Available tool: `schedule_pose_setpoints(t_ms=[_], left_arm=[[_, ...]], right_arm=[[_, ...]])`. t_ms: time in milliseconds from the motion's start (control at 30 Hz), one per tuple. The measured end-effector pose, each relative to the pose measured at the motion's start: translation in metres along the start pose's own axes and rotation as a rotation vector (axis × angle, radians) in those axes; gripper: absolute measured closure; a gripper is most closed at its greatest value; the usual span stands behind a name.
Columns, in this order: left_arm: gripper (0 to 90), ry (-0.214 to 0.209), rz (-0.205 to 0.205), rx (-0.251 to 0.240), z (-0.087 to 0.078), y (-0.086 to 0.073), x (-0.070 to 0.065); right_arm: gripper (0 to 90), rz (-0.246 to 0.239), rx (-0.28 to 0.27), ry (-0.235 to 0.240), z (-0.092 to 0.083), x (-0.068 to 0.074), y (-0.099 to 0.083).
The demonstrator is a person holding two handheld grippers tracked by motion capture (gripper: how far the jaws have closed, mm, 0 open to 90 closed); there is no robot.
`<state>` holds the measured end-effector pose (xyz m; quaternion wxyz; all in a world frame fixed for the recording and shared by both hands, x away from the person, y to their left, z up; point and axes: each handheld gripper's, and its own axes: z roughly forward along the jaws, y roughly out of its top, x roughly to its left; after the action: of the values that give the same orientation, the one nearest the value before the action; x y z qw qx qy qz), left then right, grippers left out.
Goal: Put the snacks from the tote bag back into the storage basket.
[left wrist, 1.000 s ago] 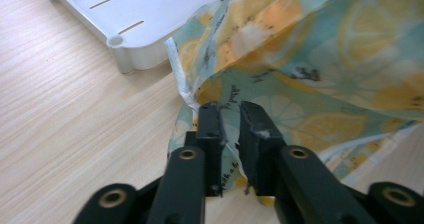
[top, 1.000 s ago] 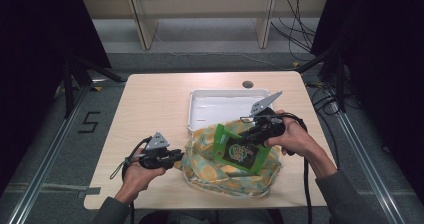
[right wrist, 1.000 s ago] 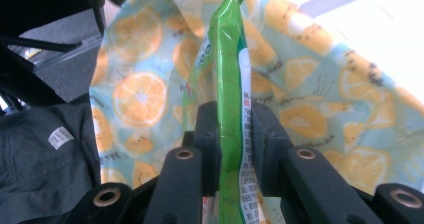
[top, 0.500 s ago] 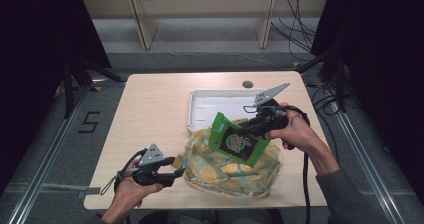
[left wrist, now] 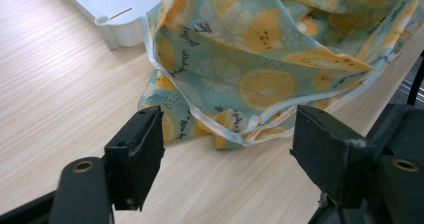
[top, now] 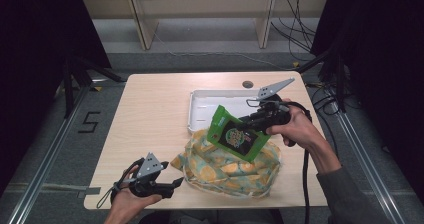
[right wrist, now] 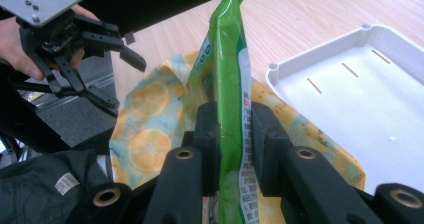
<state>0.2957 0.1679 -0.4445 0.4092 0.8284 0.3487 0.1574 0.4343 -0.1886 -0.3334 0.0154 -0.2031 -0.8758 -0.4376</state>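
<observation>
Since the earlier frames, the left gripper (top: 176,183) had let go of the fabric bag (top: 227,161) and drawn back toward the near edge of the table (top: 150,114), its jaws just having been opening; in the left gripper view they stood spread, with nothing between the pads and the bag's white-trimmed hem (left wrist: 220,126) lying just ahead of them on the wood. The right gripper (right wrist: 234,134) was pressed together on a green pouch (right wrist: 227,84) (its printed face showed in the high view, its thin edge in the right gripper view), pinching it near its lower part so that it stood tilted above the bag, higher than a second before. The bag, a lemon-printed cloth in teal and yellow, lay slumped near the table's near edge, right of centre, its far side touching the near rim of a white tray (top: 200,109). That tray sat toward the far right part of the table, bare inside. The person's right hand (top: 295,126) held its gripper over the tray's near right corner, a cable trailing down.
</observation>
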Motion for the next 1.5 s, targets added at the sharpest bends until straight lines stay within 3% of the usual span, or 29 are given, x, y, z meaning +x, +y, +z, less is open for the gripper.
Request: schedule_pose_setpoints(t_ms=[67,100,133,200,267,400,467,500,567,733,767,800,833,933,1133,1267,1300,1367,1400,1500], left_arm=[[25.6,0.002,0.012,-0.004,0.0,0.0,0.0],[24.5,0.009,0.008,-0.002,0.0,0.0,0.0],[24.4,0.011,-0.002,0.002,0.001,0.0,-0.001],[24.4,0.011,0.017,0.008,0.001,-0.001,0.0],[24.4,0.019,0.015,0.012,0.002,-0.001,0.0],[24.5,0.014,0.019,0.007,0.001,-0.002,0.001],[24.5,0.015,0.018,0.008,0.001,-0.002,0.002],[24.5,0.016,-0.012,0.007,0.002,-0.003,0.0],[24.5,0.016,0.012,0.011,0.001,-0.003,0.002],[24.2,0.016,-0.001,0.003,0.002,-0.003,0.002],[24.0,0.016,-0.001,0.003,0.003,-0.003,0.001],[24.0,0.018,0.0,0.003,0.002,-0.003,0.001],[24.0,0.018,0.001,0.003,0.002,-0.003,0.002],[24.0,0.022,0.001,0.003,0.002,-0.003,0.002],[24.0,0.02,-0.021,0.002,0.003,-0.003,0.001],[24.2,0.025,-0.009,0.011,0.002,-0.004,0.002],[24.2,0.023,-0.023,0.01,0.003,-0.004,0.002],[24.1,0.025,0.002,0.012,0.001,-0.003,0.004],[24.2,0.022,0.001,0.008,0.001,-0.003,0.004],[24.2,0.024,0.001,0.01,0.0,-0.003,0.004]], right_arm=[[76.5,-0.007,-0.009,-0.015,-0.003,0.001,0.002],[76.5,0.018,-0.008,-0.011,-0.003,0.003,0.002],[76.5,0.013,-0.01,-0.019,-0.005,0.003,0.002],[76.5,0.02,-0.008,-0.016,-0.006,0.002,0.002],[76.5,-0.001,-0.018,-0.036,-0.009,-0.001,0.002],[76.4,0.032,-0.042,-0.029,-0.017,-0.003,0.004],[76.4,0.03,-0.066,-0.036,-0.022,-0.006,0.005],[76.4,0.04,-0.067,-0.03,-0.025,-0.008,0.006],[76.4,0.042,-0.084,-0.048,-0.029,-0.011,0.007],[76.5,0.053,-0.101,-0.068,-0.039,-0.021,0.01],[76.4,0.083,-0.107,-0.066,-0.04,-0.022,0.01],[76.4,0.061,-0.113,-0.075,-0.042,-0.027,0.011],[76.4,0.098,-0.106,-0.089,-0.045,-0.027,0.011],[76.4,0.123,-0.114,-0.105,-0.051,-0.035,0.013],[76.4,0.16,-0.136,-0.134,-0.06,-0.047,0.014],[76.5,0.172,-0.154,-0.165,-0.067,-0.054,0.015],[76.5,0.157,-0.148,-0.176,-0.068,-0.056,0.015],[76.5,0.183,-0.15,-0.194,-0.07,-0.059,0.016],[76.5,0.175,-0.163,-0.214,-0.072,-0.063,0.015],[76.4,0.228,-0.151,-0.242,-0.075,-0.07,0.015]])
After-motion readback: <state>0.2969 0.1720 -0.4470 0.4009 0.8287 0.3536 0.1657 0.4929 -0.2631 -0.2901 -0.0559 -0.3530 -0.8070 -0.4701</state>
